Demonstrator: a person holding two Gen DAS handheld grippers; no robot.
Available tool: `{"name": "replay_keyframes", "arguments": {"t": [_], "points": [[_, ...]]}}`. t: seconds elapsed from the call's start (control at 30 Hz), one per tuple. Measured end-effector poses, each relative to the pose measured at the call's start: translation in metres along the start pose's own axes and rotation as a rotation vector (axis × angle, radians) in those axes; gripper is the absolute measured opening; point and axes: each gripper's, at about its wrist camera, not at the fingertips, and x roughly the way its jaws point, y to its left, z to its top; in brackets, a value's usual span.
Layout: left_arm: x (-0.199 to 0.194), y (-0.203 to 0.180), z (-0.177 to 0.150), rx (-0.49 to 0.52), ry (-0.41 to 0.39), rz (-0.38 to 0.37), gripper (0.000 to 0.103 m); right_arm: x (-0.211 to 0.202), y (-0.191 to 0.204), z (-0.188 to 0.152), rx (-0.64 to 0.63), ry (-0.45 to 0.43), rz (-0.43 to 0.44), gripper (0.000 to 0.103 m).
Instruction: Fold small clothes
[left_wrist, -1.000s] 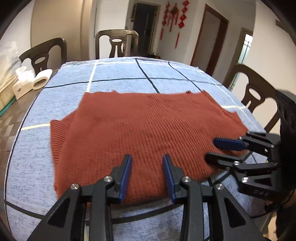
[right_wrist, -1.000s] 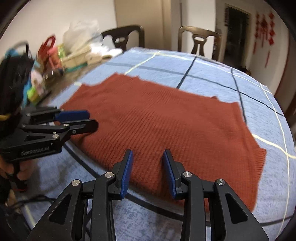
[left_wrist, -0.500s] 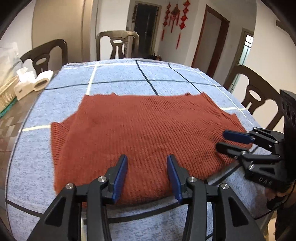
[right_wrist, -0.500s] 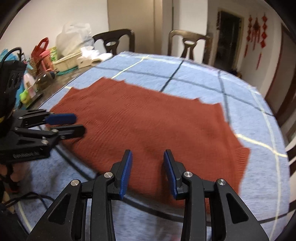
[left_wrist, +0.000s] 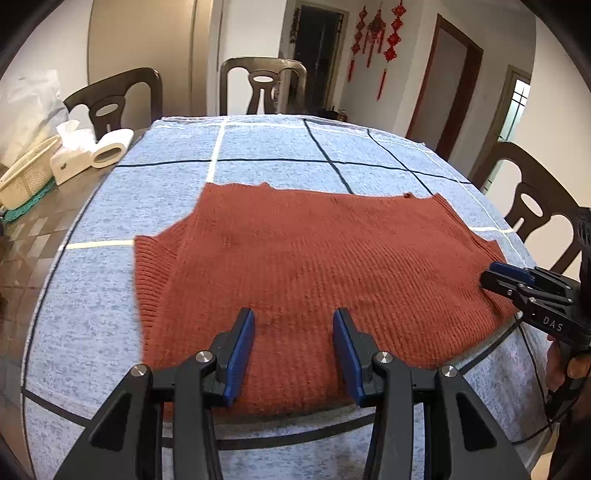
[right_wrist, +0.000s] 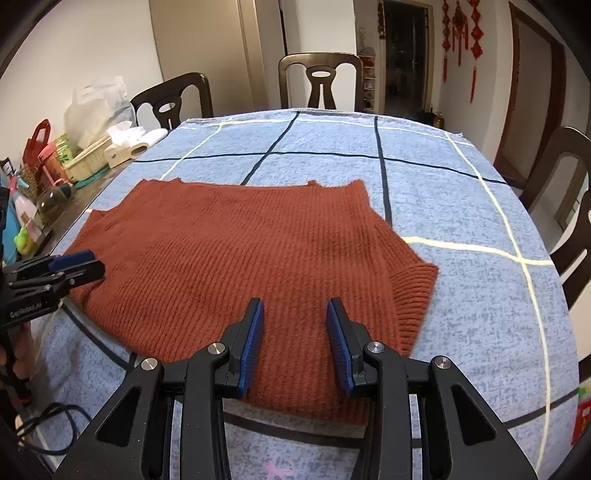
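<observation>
The rust-red knitted sweater (left_wrist: 317, 273) lies flat on the blue checked cloth (left_wrist: 266, 147) covering the surface, near the edge closest to the cameras. Its long axis runs left to right across both views, with one ribbed sleeve end (left_wrist: 151, 273) at the left and the other sleeve end (right_wrist: 413, 291) at the right; a straight edge lies along the far side. The left tool (left_wrist: 293, 354) hovers over the near edge of the sweater; its jaws have just been widening and stand apart with nothing pinched between them. The right tool (right_wrist: 295, 343) hovers over the near edge toward the right sleeve, its blue pads (right_wrist: 253, 339) likewise spread and empty. Chairs (left_wrist: 262, 86) stand around the surface, and a tissue box (left_wrist: 72, 155) and a basket (left_wrist: 26, 173) sit at its far left.
</observation>
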Motion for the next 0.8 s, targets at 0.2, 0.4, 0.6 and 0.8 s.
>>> {"name": "replay_keyframes", "arguments": {"t": [0.2, 0.4, 0.6, 0.8], "points": [[-0.007, 0.025, 0.007, -0.053, -0.031, 0.049, 0.047, 0.000, -0.012, 0.000, 0.037, -0.001, -0.024, 0.036], [-0.006, 0.057, 0.012, -0.137, -0.048, 0.101, 0.047, 0.000, -0.017, 0.003, 0.059, -0.003, -0.027, 0.036], [0.007, 0.083, 0.014, -0.222, -0.025, 0.048, 0.048, 0.001, -0.010, 0.005, 0.052, -0.002, 0.002, 0.036], [0.020, 0.089, 0.012, -0.269, -0.006, -0.022, 0.052, 0.003, 0.007, 0.007, 0.015, -0.007, 0.056, 0.036]]}}
